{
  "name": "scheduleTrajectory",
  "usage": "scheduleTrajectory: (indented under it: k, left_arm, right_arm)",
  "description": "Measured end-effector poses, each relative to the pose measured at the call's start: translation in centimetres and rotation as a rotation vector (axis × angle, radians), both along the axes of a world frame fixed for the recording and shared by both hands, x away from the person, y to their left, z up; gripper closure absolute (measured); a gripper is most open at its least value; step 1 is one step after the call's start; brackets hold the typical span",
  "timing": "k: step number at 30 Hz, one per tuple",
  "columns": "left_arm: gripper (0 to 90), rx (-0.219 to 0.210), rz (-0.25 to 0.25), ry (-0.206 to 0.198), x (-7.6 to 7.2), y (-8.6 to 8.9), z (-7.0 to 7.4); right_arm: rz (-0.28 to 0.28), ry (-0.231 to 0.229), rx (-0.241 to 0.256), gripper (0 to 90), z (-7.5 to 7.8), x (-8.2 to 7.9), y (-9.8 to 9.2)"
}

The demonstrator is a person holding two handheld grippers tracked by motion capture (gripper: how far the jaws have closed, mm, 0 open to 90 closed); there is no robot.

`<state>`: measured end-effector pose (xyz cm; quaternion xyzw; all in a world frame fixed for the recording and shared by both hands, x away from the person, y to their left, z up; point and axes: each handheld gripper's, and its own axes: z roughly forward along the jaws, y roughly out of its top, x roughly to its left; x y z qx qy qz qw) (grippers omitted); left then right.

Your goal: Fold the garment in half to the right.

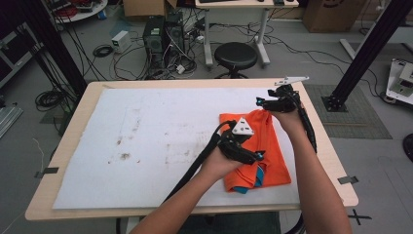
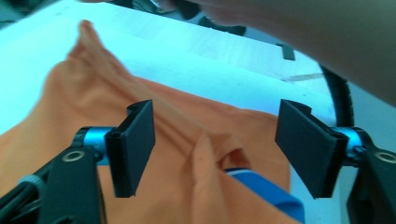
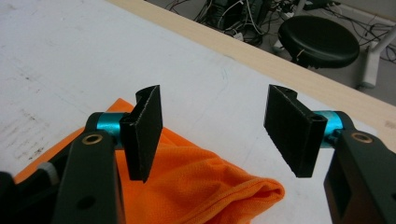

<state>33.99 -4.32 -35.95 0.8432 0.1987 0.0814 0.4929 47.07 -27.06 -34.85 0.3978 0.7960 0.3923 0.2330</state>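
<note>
High view: orange shirt (image 1: 265,146) lies folded at right of centre on the table (image 1: 73,126). Left gripper (image 2: 215,149) and right gripper (image 3: 212,135) both gape, holding nothing, above the cloth. Closing too high could pinch one layer only and undo the fold.

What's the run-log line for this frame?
left tongs: open, over orange shirt | right tongs: open, above the shirt's far corner | shirt: folded, blue trim at near edge, on white mat
</note>
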Motion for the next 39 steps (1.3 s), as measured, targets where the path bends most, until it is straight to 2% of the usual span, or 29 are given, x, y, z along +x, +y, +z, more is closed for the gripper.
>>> scheduleTrajectory:
  k: [6, 10, 18, 22, 23, 25, 26, 29, 31, 32, 34, 35, 36, 39]
  left_arm:
    - [27.0, 0.015, 0.055, -0.024, 0.2, 3.2, 0.1]
    - [27.0, 0.047, 0.091, -0.040, 0.3, 5.7, -0.5]
    - [26.5, 0.043, 0.198, -0.038, -0.1, 11.4, -2.3]
    - [26.5, 0.035, 0.222, -0.040, -0.6, 13.2, -3.4]
    - [26.4, 0.030, 0.250, -0.038, -0.7, 14.1, -4.0]
    - [26.4, 0.038, 0.256, -0.035, -0.6, 14.4, -4.1]
    - [26.4, 0.042, 0.262, -0.034, -0.5, 14.8, -4.1]
    - [26.3, 0.026, 0.288, -0.046, -0.5, 15.7, -4.2]
    - [26.1, 0.030, 0.294, -0.051, -0.4, 16.2, -4.3]
    - [26.1, 0.035, 0.297, -0.051, -0.4, 16.4, -4.3]
    - [26.1, 0.038, 0.309, -0.052, -0.3, 16.8, -4.4]
    - [26.1, 0.036, 0.316, -0.049, -0.2, 17.0, -4.4]
    - [26.2, 0.033, 0.322, -0.045, -0.1, 17.3, -4.4]
    - [26.1, 0.021, 0.340, -0.030, 0.0, 17.9, -4.5]
  right_arm:
    - [0.010, -0.032, -0.019, 37.4, 1.3, -0.5, 0.5]
    - [0.029, -0.034, -0.028, 37.2, 1.8, -1.0, 1.1]
    - [0.078, -0.027, -0.033, 37.0, 1.4, -2.4, 2.6]
    - [0.094, -0.017, -0.044, 37.0, 0.6, -3.1, 3.2]
    - [0.101, -0.008, -0.047, 37.0, 0.0, -3.7, 3.5]
    - [0.107, -0.005, -0.050, 37.0, -0.3, -4.0, 3.6]
    - [0.111, -0.001, -0.052, 37.0, -1.0, -4.6, 3.7]
    - [0.114, 0.011, -0.051, 37.0, -1.7, -5.3, 3.8]
    - [0.122, 0.027, -0.063, 37.0, -2.9, -6.1, 4.0]
    - [0.122, 0.027, -0.063, 37.0, -2.9, -6.1, 4.0]
    - [0.129, 0.057, -0.076, 37.0, -4.2, -6.5, 4.1]
    - [0.129, 0.057, -0.076, 37.0, -4.2, -6.5, 4.1]
    - [0.135, 0.077, -0.085, 36.9, -5.1, -6.6, 4.2]
    - [0.141, 0.105, -0.099, 36.9, -5.9, -7.0, 4.3]
